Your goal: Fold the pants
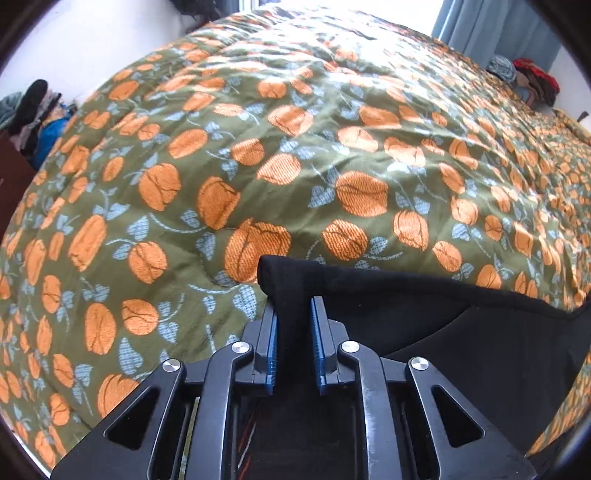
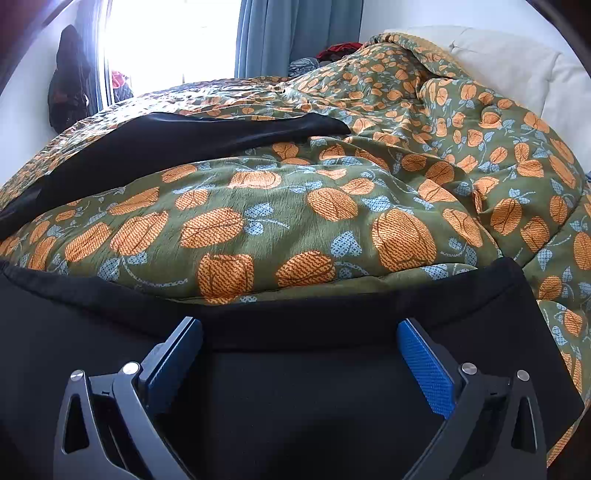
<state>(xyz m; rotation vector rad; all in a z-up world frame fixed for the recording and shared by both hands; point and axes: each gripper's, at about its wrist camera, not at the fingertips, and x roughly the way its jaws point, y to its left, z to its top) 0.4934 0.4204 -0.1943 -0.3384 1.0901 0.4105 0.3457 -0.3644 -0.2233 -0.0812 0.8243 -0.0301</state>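
Olive quilted bedspread with orange flower print (image 2: 295, 206) covers bed; black fabric pants (image 2: 295, 369) spread along near edge. Left gripper (image 1: 294, 314) clamps pants corner, blue pads pinching cloth. Right gripper (image 2: 300, 332) gapes wide over pants, gripping nothing.

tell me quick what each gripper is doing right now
left gripper: shut on a corner of the black pants.
right gripper: open wide above the pants, gripping nothing.

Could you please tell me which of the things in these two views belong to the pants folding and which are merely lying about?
Part of the job:
black pants
left gripper, shut on a pants corner
right gripper, open above the pants
flowered quilt, the work surface

Lying about:
blue curtain
white pillow
clothes heap
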